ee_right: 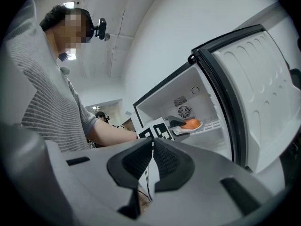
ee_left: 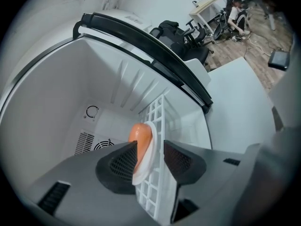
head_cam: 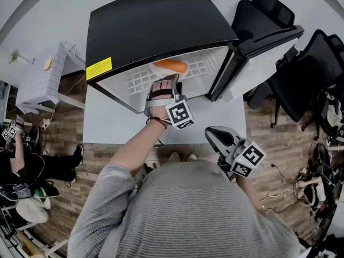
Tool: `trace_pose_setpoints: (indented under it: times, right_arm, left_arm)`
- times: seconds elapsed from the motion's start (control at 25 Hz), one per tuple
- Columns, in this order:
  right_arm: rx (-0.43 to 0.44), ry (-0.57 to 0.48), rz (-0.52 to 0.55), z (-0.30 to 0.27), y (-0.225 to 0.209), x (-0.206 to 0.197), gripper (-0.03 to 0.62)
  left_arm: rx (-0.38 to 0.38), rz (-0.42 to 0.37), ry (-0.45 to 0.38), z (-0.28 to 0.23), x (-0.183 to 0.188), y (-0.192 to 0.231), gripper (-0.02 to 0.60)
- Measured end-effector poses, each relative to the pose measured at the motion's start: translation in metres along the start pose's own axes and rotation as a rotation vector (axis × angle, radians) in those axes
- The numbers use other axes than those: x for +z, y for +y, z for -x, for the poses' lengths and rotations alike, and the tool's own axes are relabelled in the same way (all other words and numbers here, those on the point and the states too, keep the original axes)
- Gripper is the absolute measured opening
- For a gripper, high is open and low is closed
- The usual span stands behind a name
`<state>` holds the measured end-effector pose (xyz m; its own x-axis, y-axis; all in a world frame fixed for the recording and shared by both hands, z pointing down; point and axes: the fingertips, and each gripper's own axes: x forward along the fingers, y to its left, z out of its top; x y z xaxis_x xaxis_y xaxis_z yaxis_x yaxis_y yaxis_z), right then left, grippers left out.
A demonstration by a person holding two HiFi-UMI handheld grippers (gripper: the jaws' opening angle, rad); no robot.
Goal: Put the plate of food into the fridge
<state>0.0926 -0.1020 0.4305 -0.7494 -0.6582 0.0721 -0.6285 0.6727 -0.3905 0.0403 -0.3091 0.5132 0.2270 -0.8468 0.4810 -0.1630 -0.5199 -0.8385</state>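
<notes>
Left gripper (ee_left: 150, 147) inside the fridge (ee_left: 56, 102), jaws wide apart astride the plate (ee_left: 143, 166) on the shelf (ee_left: 160, 121); right gripper (ee_right: 153, 142) closed, empty.

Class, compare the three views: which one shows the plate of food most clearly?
The left gripper view: the plate shows large and edge-on between the open jaws, on the wire shelf. The right gripper view shows it tiny in the fridge; the head view shows mostly the orange food.

The right gripper (ee_right: 151, 158), jaws together and empty, fills the foreground. Beyond it, the left gripper (ee_right: 178, 125) reaches into the open fridge (ee_right: 164, 97), at a plate (ee_right: 186, 130) of orange food (ee_right: 191, 123) on the wire shelf (ee_right: 212, 124).
</notes>
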Motion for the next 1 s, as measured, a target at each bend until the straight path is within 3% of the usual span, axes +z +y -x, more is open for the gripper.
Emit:
trace_pose_setpoints:
  times: [0.24,0.28,0.32,0.68,1.0]
  right_arm:
    - [0.007,0.000,0.004,0.001,0.005,0.000,0.014]
    - [0.008,0.000,0.005,0.001,0.006,0.000,0.015]
    - [0.008,0.000,0.006,0.002,0.007,0.000,0.014]
    - [0.008,0.005,0.013,0.003,0.011,-0.001,0.015]
    - [0.016,0.007,0.018,0.002,0.015,-0.002,0.015]
  left_arm:
    - [0.019,0.017,-0.003,0.009,0.000,0.003,0.162]
    - [0.018,0.027,-0.009,0.010,0.001,0.003,0.118]
    - [0.011,0.044,-0.019,0.012,0.002,0.002,0.029]
    - [-0.094,0.287,-0.035,0.017,-0.001,-0.005,0.011]
    - [-0.179,0.585,-0.081,0.026,-0.005,-0.007,0.011]
